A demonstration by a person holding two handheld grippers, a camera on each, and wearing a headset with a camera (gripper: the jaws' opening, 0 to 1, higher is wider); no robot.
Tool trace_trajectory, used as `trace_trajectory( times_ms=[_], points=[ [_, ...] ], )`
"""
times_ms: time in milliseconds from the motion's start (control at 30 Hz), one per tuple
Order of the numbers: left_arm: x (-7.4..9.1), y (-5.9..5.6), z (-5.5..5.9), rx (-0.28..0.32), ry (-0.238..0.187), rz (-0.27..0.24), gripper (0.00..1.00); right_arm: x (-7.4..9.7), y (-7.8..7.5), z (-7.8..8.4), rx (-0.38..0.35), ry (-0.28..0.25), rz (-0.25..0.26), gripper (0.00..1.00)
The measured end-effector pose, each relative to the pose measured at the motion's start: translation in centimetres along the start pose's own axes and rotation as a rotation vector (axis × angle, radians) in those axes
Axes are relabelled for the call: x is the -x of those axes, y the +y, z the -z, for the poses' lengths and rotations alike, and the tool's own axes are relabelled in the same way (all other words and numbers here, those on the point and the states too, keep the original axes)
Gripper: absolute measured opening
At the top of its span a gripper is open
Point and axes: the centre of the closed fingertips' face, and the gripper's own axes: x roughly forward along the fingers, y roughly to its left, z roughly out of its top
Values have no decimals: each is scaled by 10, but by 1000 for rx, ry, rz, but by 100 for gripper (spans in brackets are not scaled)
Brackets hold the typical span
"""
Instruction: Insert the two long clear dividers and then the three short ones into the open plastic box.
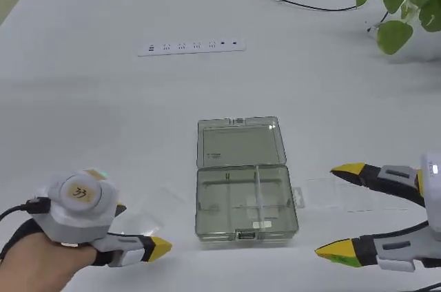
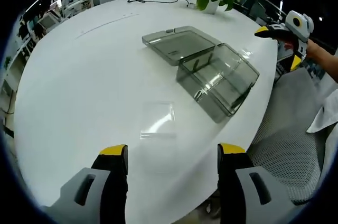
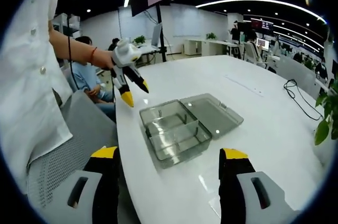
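- Box [image 1: 247, 202]: clear grey plastic, mid tabletop [image 1: 103, 113], open, lid [image 1: 240, 142] laid flat behind it. Thin partitions show inside, crossing. How many dividers are already seated, cannot tell.
- Loose pieces?
- One clear divider [image 1: 148, 213] flat on the tabletop just left of the box. More clear pieces [image 1: 337, 194] lie to its right, edges faint, count unsure.
- Tools?
- Left tool [image 1: 140, 228]: jaws spread, nothing between them, low over the tabletop near the left piece. In the left gripper view that piece lies straight ahead of the jaws. Right tool [image 1: 339, 211]: jaws wide apart, empty, beside the right-hand pieces.
- Step?
- My read: fetching the next divider, none in hand yet. Next move calls for getting a jaw under a thin flat sheet, likely by tipping an edge up, then standing it upright over a slot. Slippery and hard to see.
- Writing?
- Faint lines of print on the lid, too small to read. Round disc on the left tool carries an orange mark, not legible. Power strip [image 1: 189, 46] further back, no readable text.
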Motion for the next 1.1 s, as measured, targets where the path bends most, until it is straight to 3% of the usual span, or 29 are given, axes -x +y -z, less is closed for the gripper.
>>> trace_trajectory(
  times_ms=[167, 200, 467, 633, 733, 1100],
  points=[
    [-7, 2, 5, 10, 43, -19, 65, 2, 4, 3, -5, -2, 2, 76],
    [-8, 4, 8, 5, 68, -36, 63, 3, 5, 3, -7, -5, 3, 76],
    [-16, 5, 16, 0, 125, -62, 56, 9, 7, 3, -15, -21, 16, 75],
    [-18, 6, 15, -10, 138, -82, 52, 14, 3, 2, -17, -39, 29, 75],
    [-19, 10, 16, -48, 165, -109, 48, 16, 2, 1, -19, -45, 37, 75],
    [-20, 12, 15, -26, 174, -125, 41, 18, -1, -3, -27, -67, 56, 74]
  ],
)
